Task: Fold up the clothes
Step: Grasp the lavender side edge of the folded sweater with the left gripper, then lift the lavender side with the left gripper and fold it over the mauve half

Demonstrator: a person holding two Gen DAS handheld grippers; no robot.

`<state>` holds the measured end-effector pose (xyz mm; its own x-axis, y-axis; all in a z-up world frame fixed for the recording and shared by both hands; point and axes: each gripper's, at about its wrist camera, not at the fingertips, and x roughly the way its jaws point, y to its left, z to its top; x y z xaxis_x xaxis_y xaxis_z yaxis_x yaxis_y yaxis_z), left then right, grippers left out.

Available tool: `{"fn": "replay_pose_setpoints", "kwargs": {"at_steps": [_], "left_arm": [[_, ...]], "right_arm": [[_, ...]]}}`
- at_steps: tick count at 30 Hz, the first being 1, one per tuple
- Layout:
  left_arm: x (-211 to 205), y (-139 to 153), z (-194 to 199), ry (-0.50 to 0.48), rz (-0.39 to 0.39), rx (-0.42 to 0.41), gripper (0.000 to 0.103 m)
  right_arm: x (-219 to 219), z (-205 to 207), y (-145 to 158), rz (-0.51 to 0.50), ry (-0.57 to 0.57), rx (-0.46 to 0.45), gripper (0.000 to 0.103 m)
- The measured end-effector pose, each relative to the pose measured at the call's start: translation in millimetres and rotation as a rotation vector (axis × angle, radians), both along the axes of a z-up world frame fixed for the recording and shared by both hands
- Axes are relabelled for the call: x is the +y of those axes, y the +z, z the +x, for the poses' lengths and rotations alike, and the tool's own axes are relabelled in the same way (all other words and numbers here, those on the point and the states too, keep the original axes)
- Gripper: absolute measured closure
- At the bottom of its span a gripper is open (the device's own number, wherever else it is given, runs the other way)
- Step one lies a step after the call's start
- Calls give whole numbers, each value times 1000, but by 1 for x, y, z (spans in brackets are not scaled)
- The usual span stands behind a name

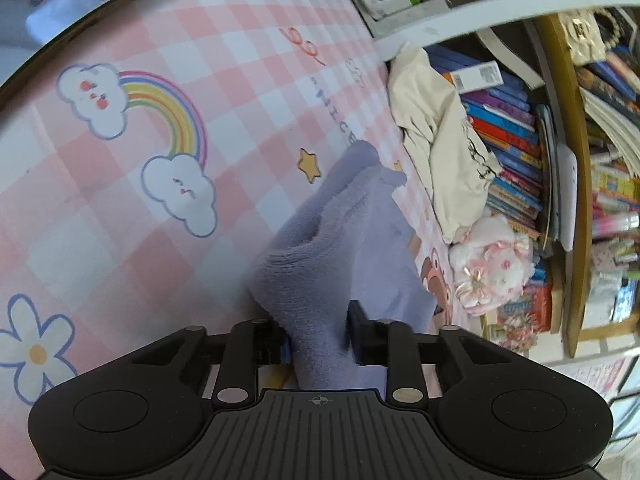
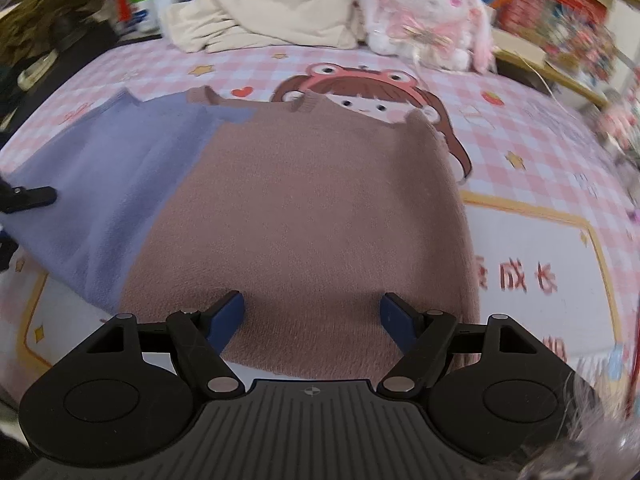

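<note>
Sweater (image 2: 304,216) lying flat on the pink checked mat (image 2: 532,240), its lavender sleeve (image 1: 320,248) pinched in our left gripper (image 1: 318,340).

Only our right wrist view is showing the brown body spreading ahead of our right gripper (image 2: 312,316), whose jaws are gaping over its near hem; the left view is showing just bunched lavender fabric.

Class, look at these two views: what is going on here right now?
A person with two handheld grippers is folding a fuzzy two-tone garment, lavender and dusty brown, on a pink checked cartoon-print mat. The left gripper is shut on the lavender part, lifting it. The right gripper hovers open over the brown part, which lies flat.
</note>
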<state>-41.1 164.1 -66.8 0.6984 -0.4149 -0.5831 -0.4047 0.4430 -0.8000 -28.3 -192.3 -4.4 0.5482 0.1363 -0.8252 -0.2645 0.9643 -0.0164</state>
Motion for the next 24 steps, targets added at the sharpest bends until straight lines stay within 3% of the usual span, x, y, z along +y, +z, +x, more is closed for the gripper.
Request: {"fn": "replay_pose_setpoints", "kwargs": {"at_steps": [7,13,19,24], "left_arm": [[-12,5,-7,77,50,5,84],[-22,6,-14,151,81,0,84],[-33,11,-17,197,134,-1,84],[-40,12,-20,236,169,-9,84]], "right_arm": [[-10,3,20,-53,193,-133,35],[-33,6,26,-38,264,-177,41],[-63,12,18,12,274,-146,56],[-82,18,10,64,307,-109,61]]}}
